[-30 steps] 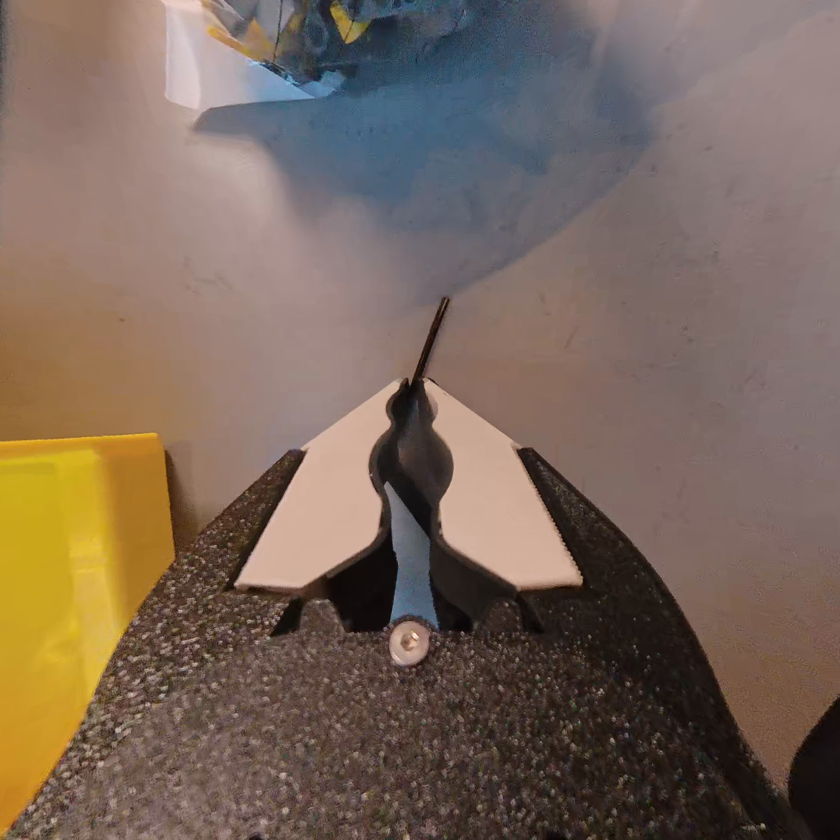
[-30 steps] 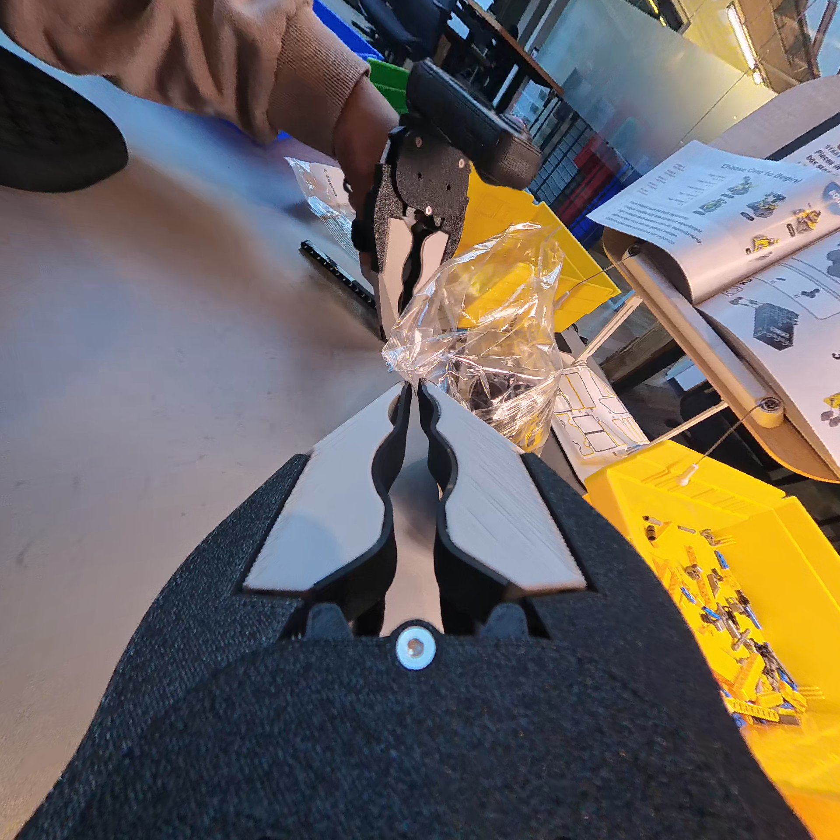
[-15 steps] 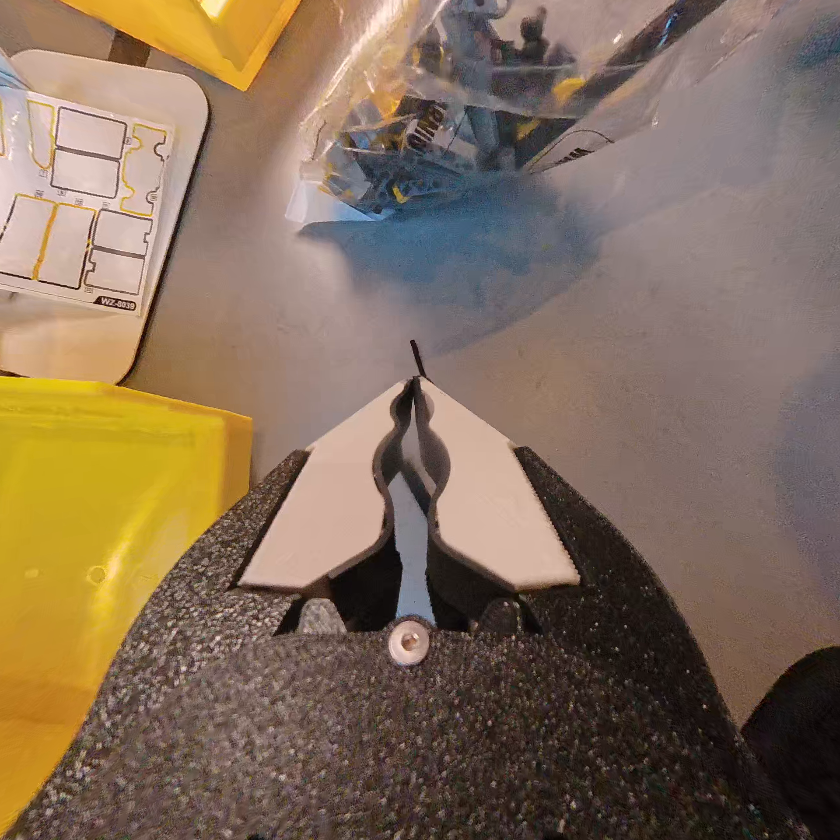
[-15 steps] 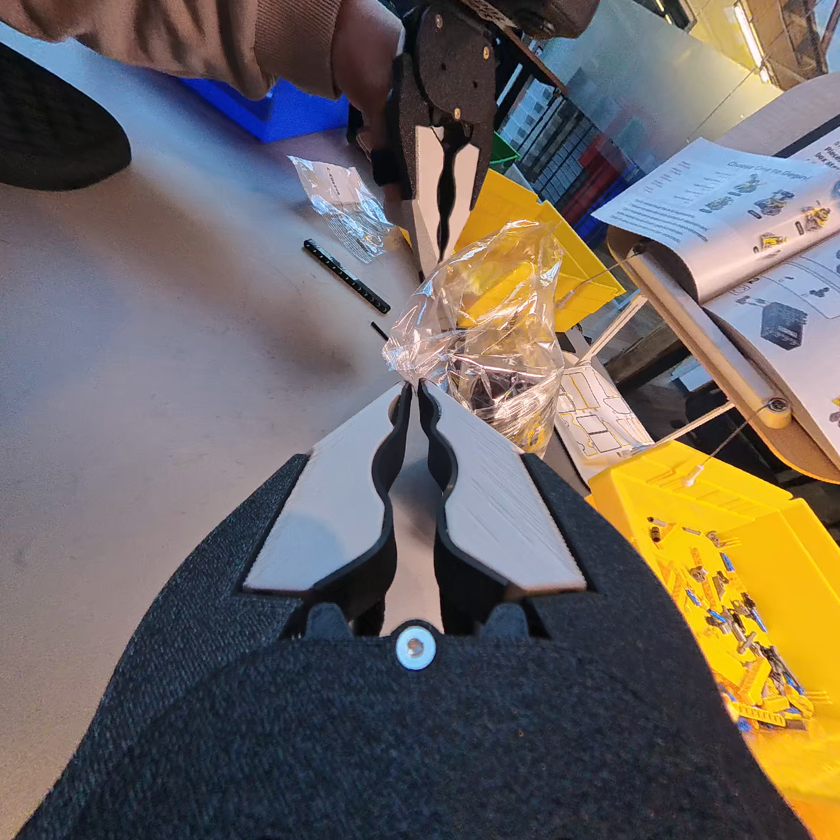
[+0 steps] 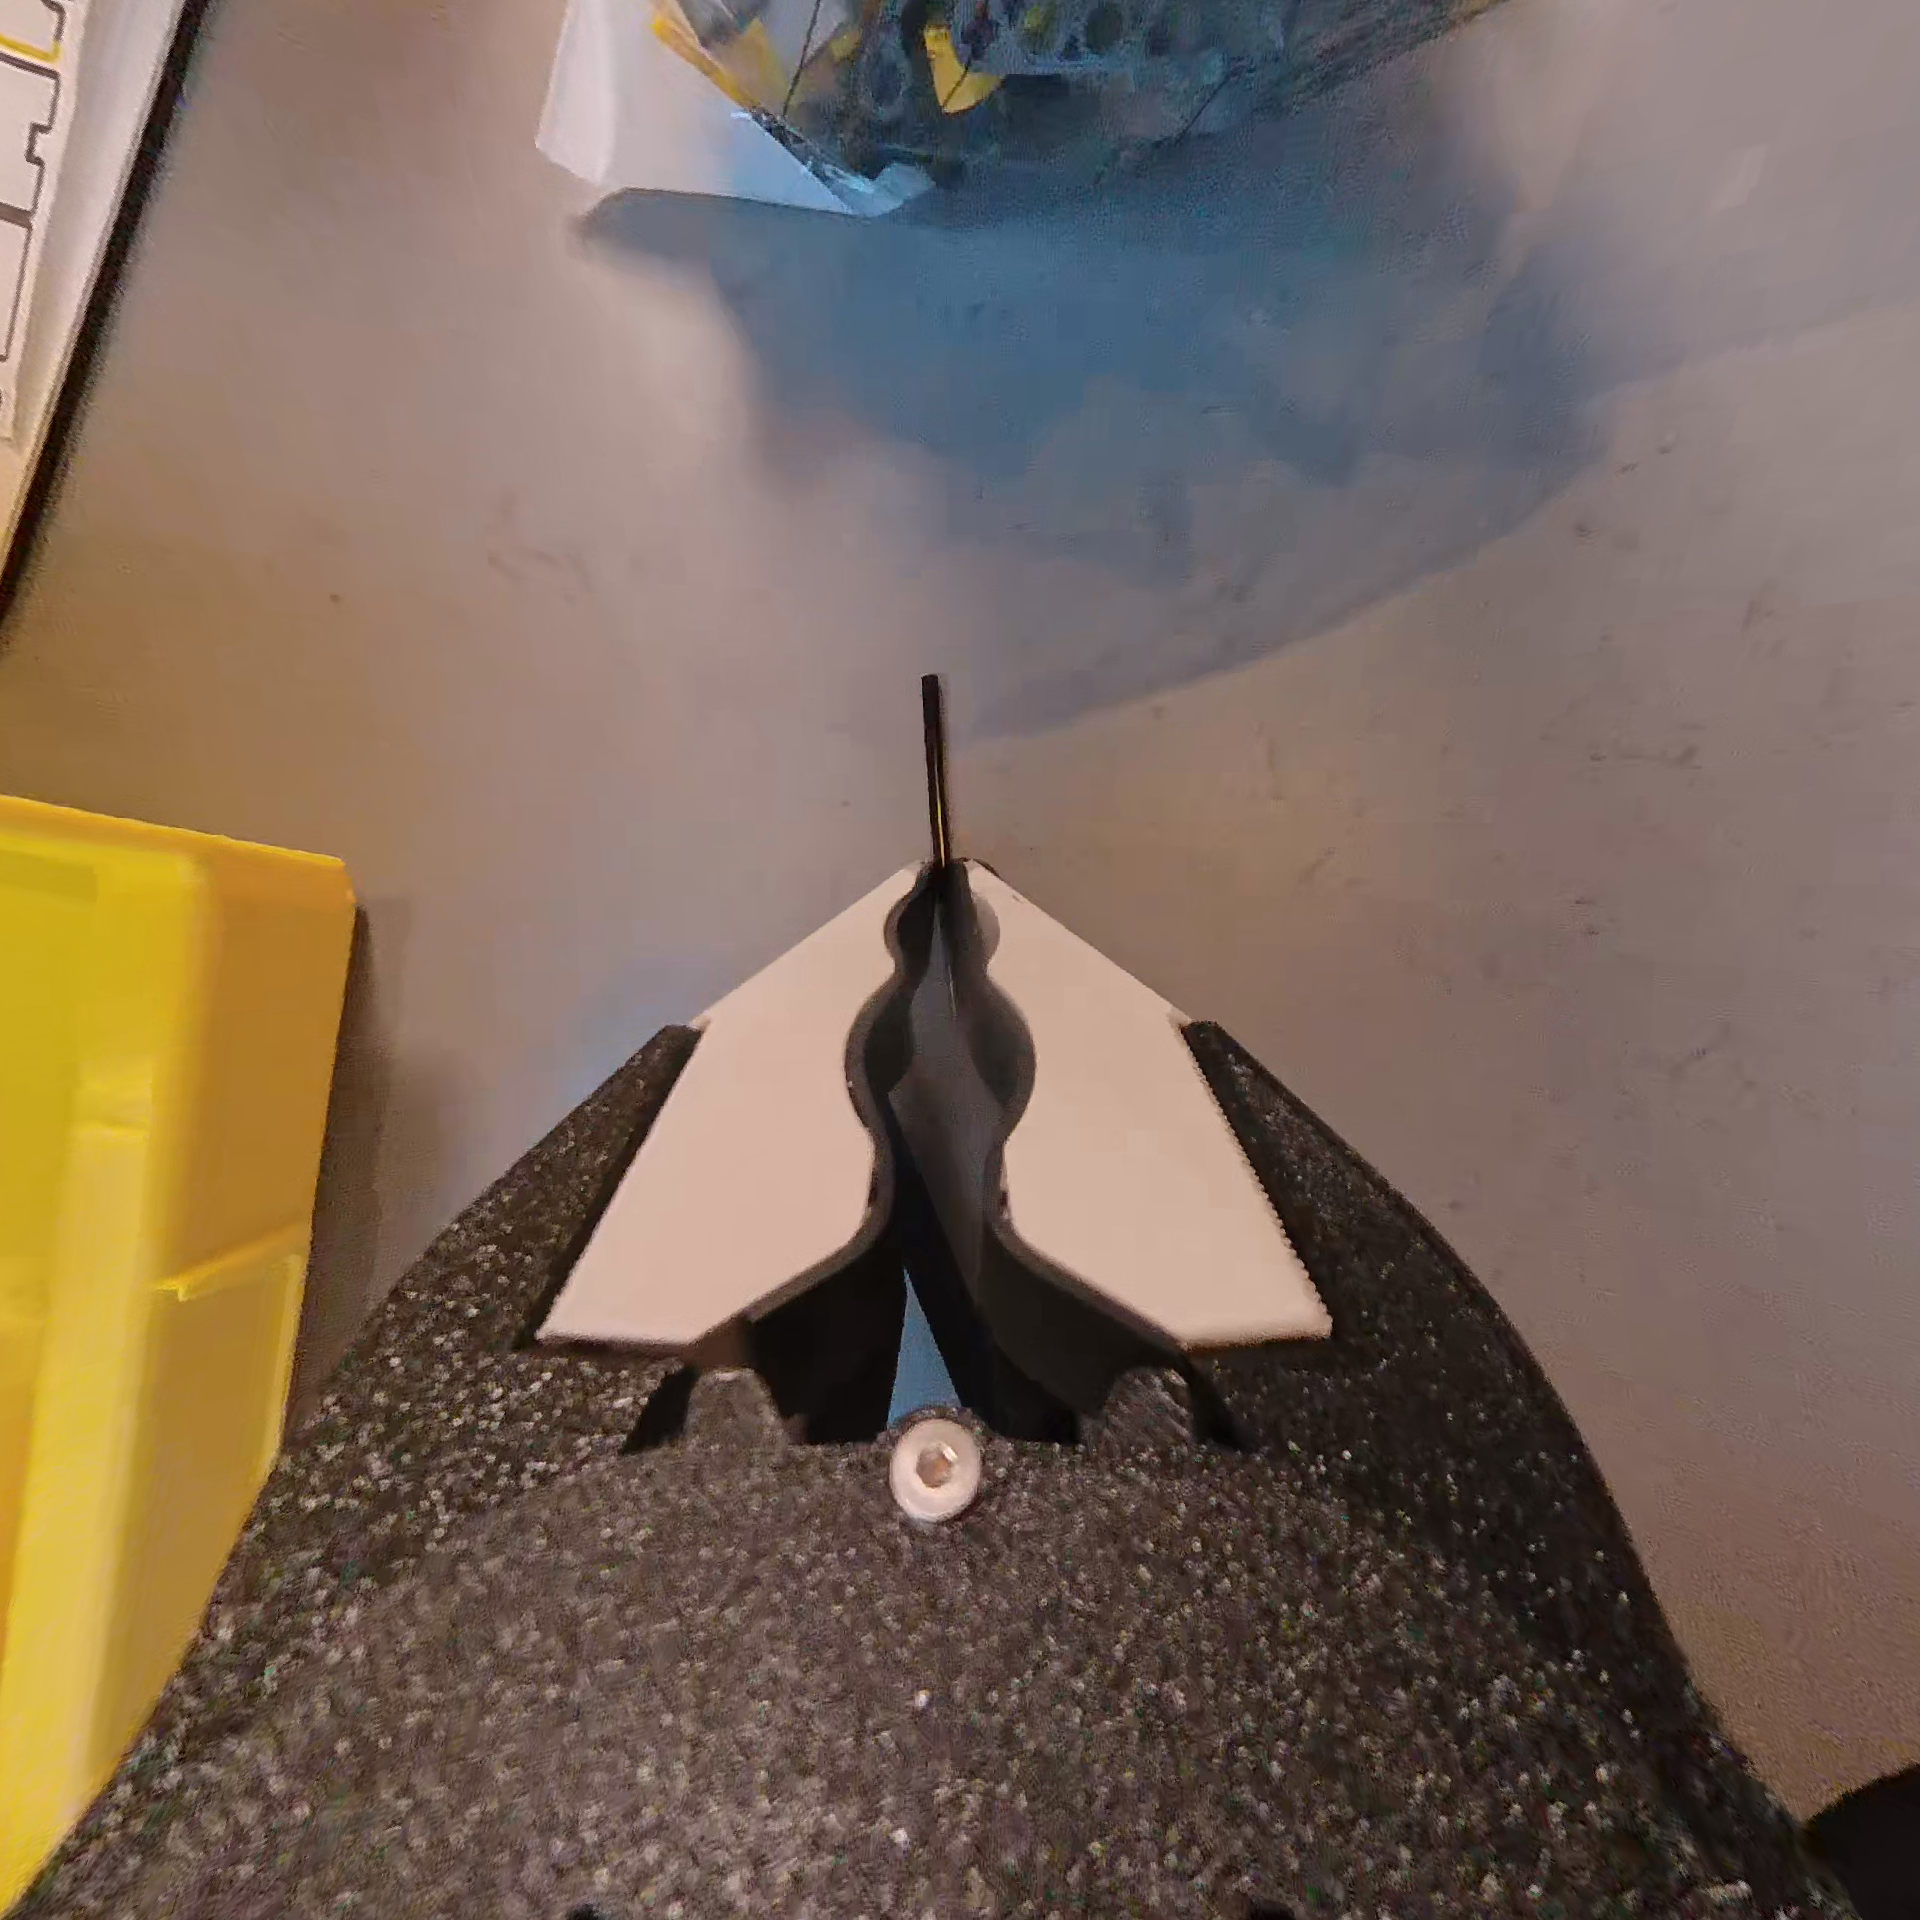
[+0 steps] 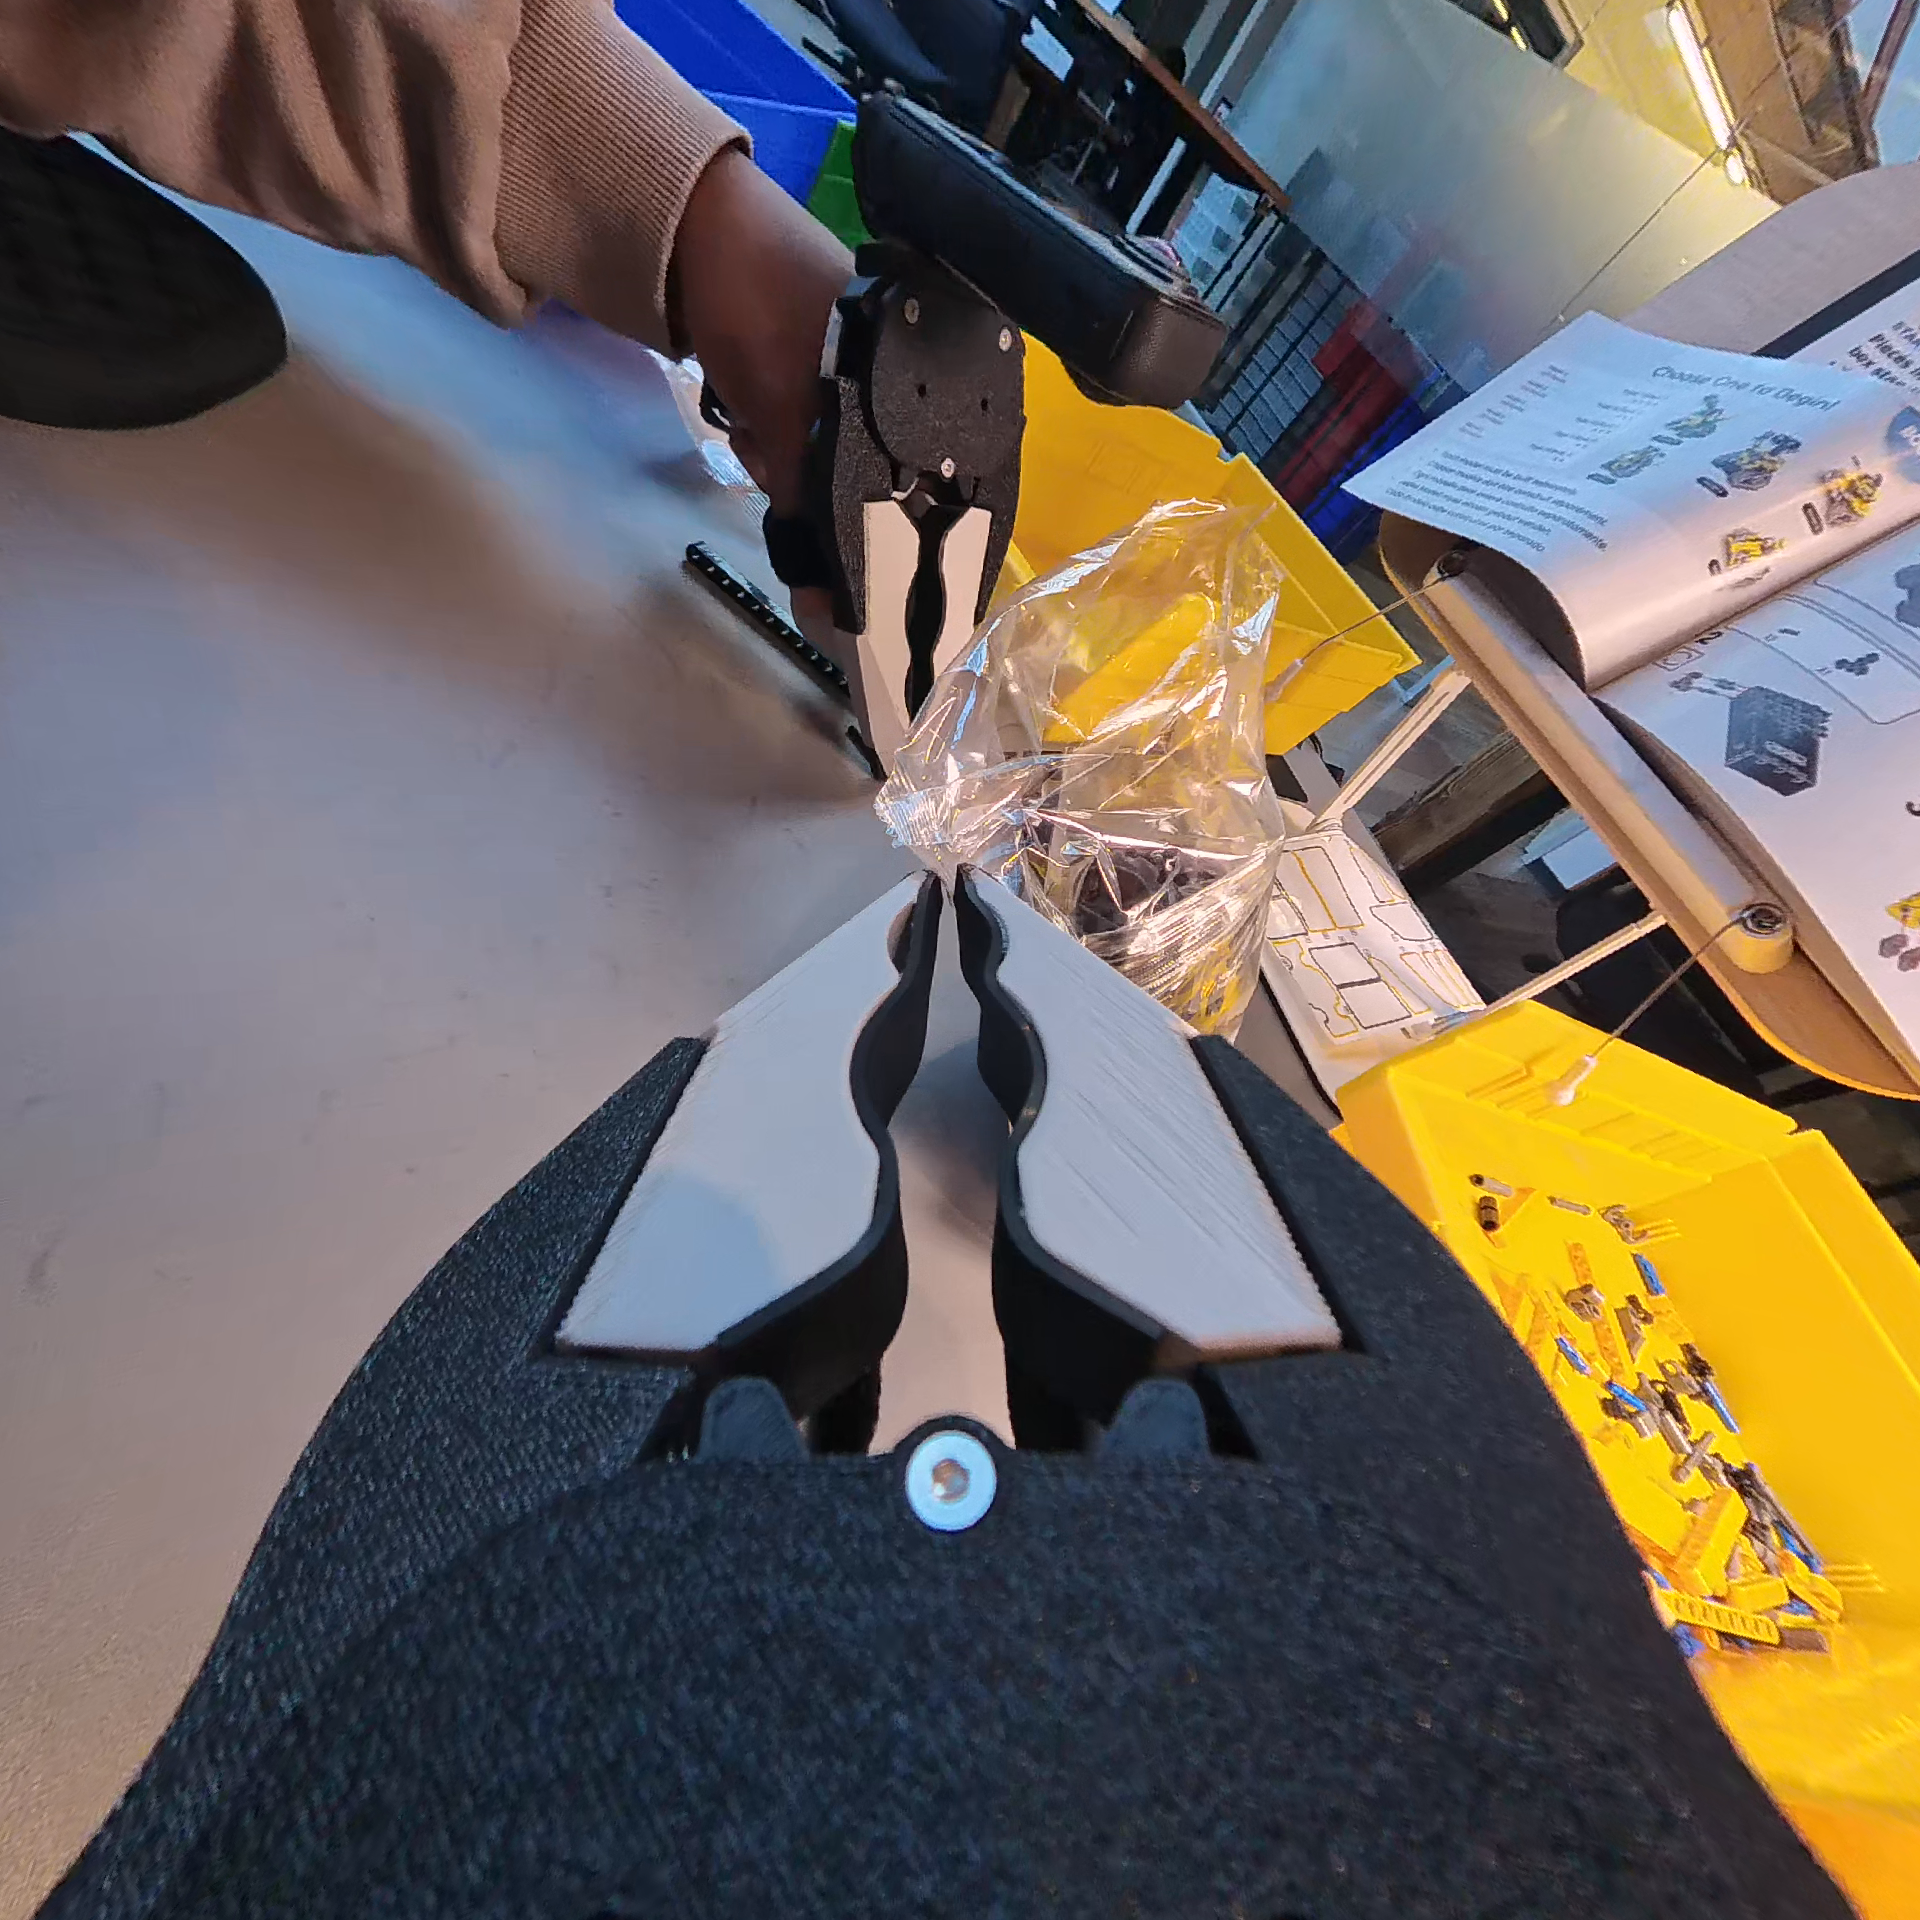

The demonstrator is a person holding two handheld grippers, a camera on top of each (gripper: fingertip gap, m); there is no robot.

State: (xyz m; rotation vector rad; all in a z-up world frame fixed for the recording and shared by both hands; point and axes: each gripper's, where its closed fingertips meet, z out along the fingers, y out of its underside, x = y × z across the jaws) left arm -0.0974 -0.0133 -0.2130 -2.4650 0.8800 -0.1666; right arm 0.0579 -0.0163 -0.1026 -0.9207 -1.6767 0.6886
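Note:
My left gripper [image 5: 943, 864] points down at the grey table [image 5: 1455, 935], shut on a thin black rod [image 5: 934, 769] that sticks out past its tips and lies against the surface. It also shows in the right wrist view [image 6: 883, 727], held by a hand in a brown sleeve. My right gripper [image 6: 948, 878] is shut on the corner of a clear plastic bag [image 6: 1122, 727] that holds dark and yellow small parts. It holds the bag upright just above the table. The bag's bottom shows at the top of the left wrist view [image 5: 935, 94].
A yellow bin [image 5: 156, 1143] stands left of my left gripper. A yellow bin with several small parts [image 6: 1507, 1091] is at the right, and another yellow bin [image 6: 1143, 468] is behind the bag. Also nearby: a sticker sheet [image 6: 1351, 956], an open booklet on a stand [image 6: 1662, 468], a long black beam [image 6: 758, 613].
Half a second ago my left gripper was lifted above the table, with the rod looking short past its tips. It has come back down and the rod juts out again. The right gripper and bag stayed put.

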